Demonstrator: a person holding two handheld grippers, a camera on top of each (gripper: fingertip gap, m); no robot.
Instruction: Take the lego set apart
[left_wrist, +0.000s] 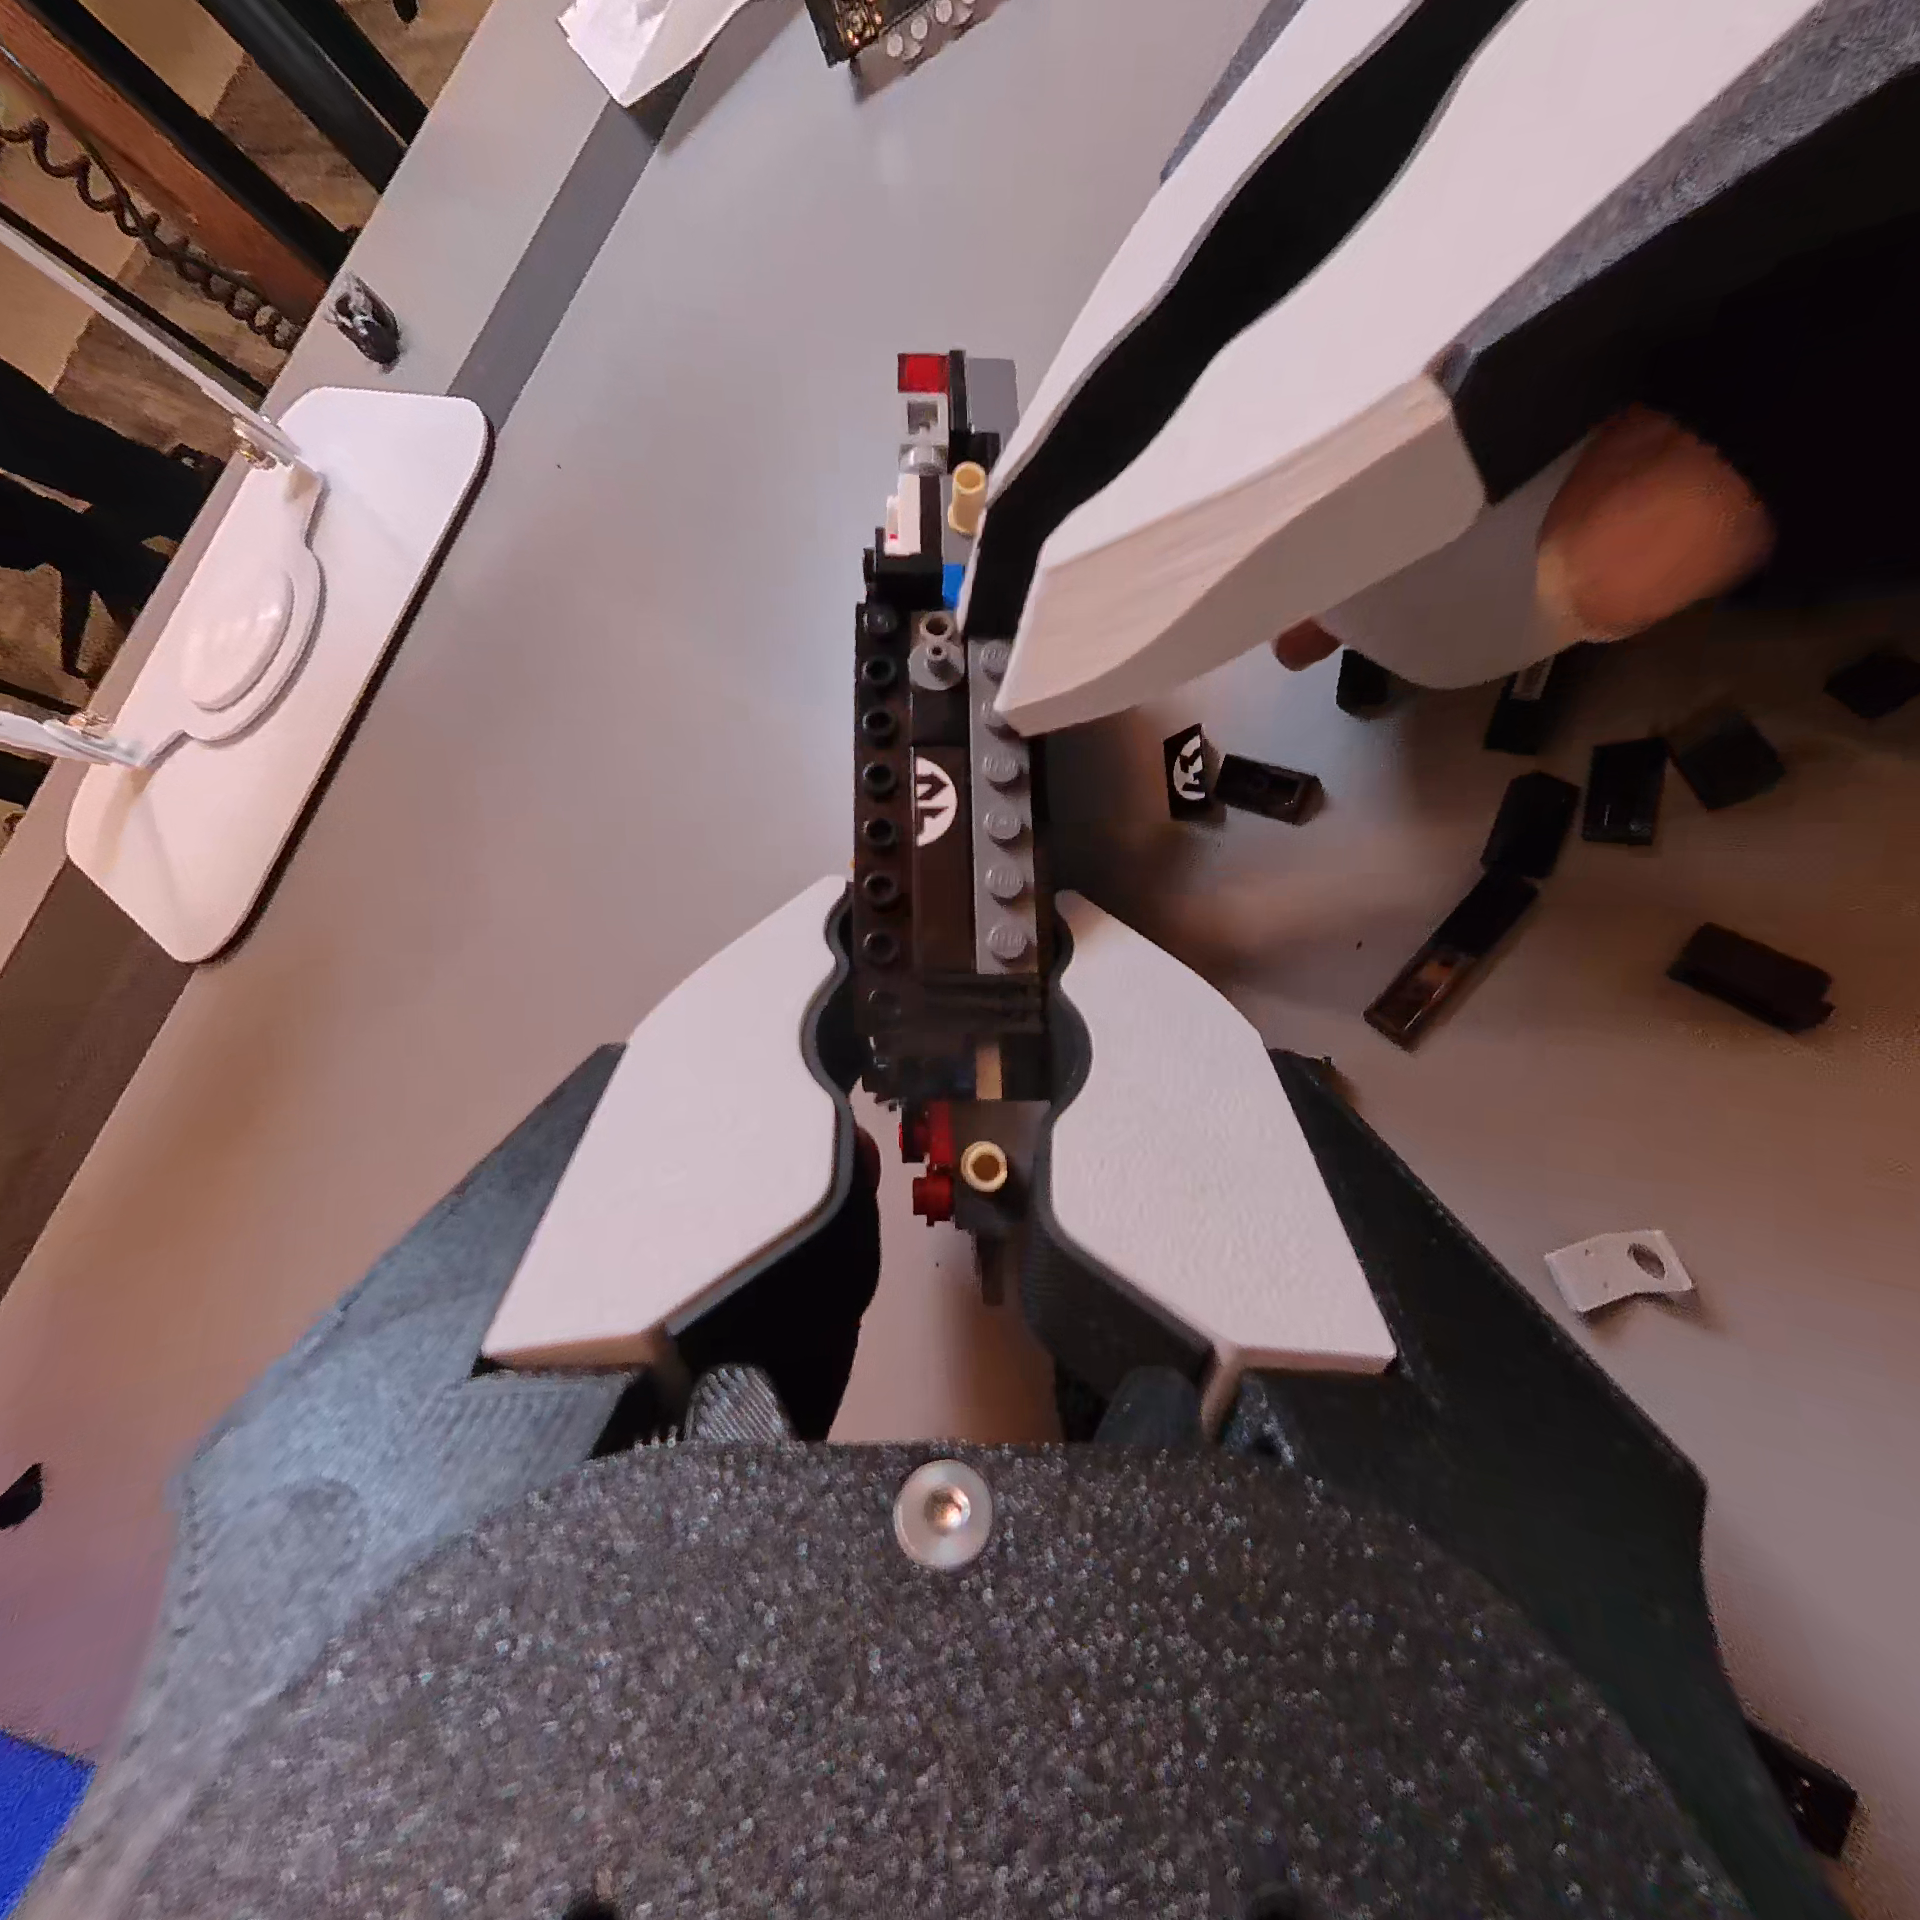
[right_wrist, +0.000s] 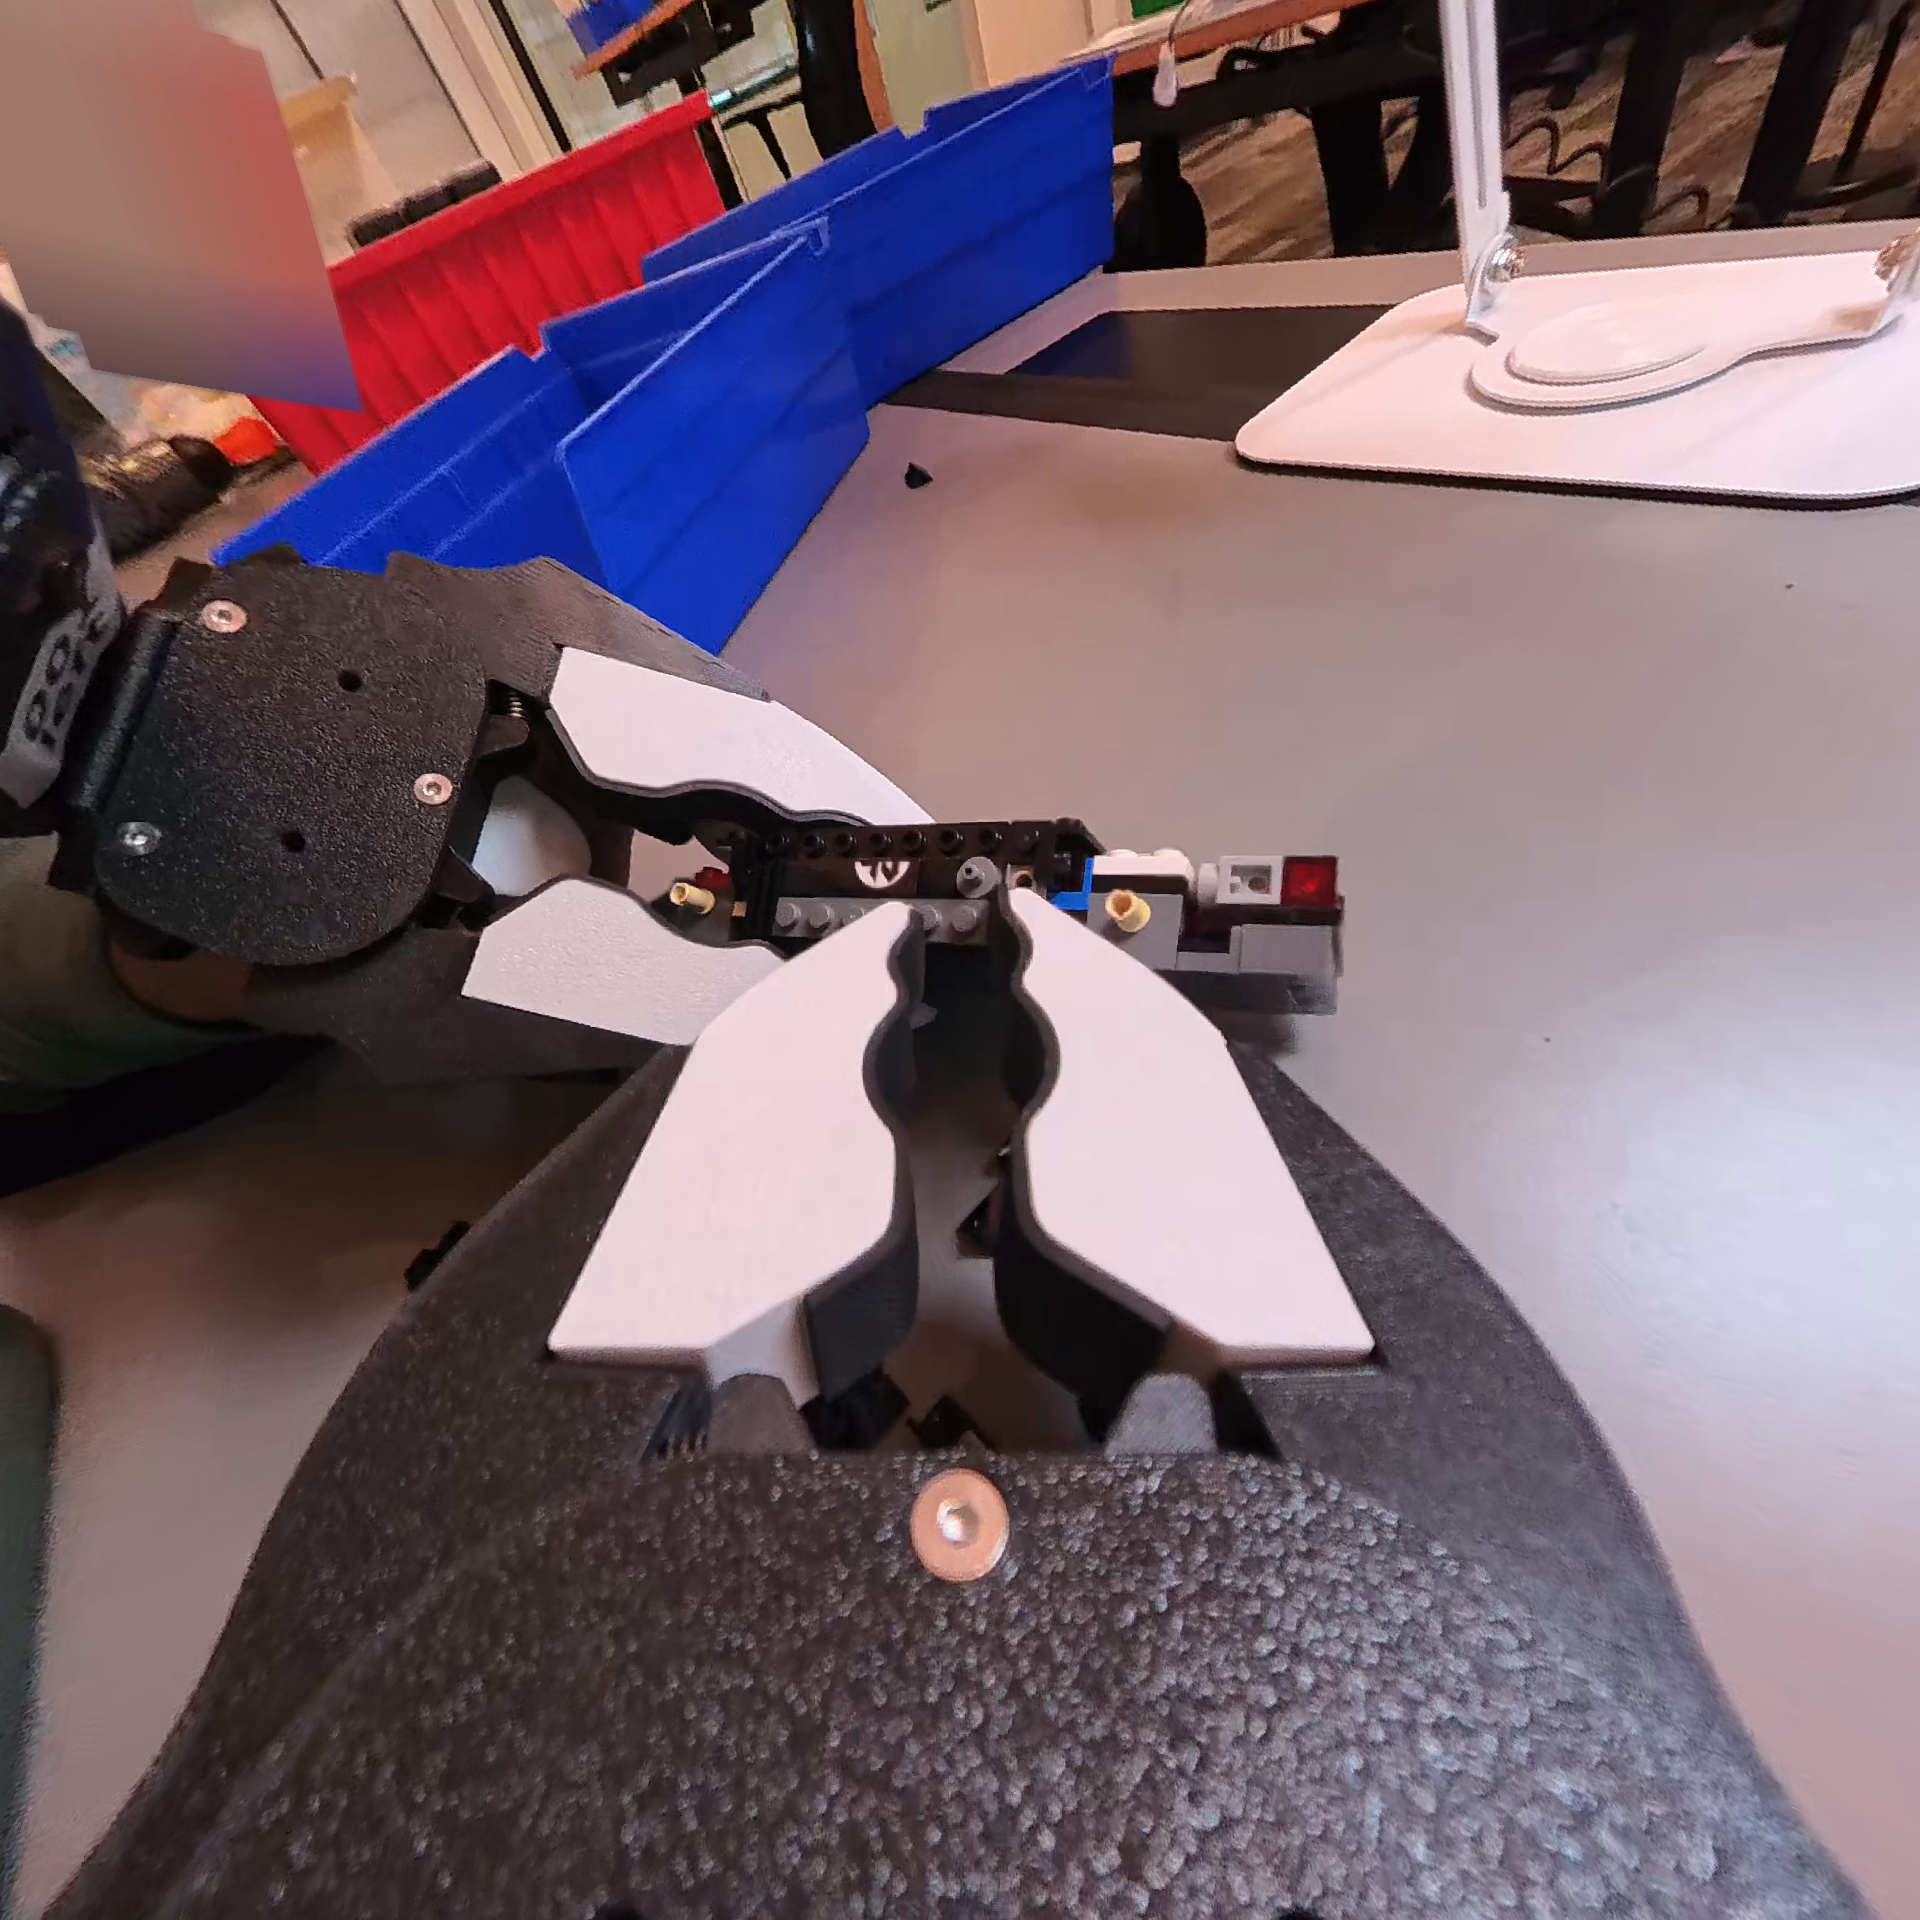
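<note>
Your left hand-held gripper pinches the lego set at frame centre above the bench to brace it, while your right hand-held gripper, narrowly spread, noses its grey plate.

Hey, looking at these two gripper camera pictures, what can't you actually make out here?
- Left wrist view: the near end of the lego set sits between the left gripper fingers, partly covered.
- Left wrist view: the right gripper covers the set's far right side.
- Right wrist view: the right gripper fingers cover whichever brick they grip.
- Left wrist view: the loose dark pieces are too small and blurred to identify.
</note>
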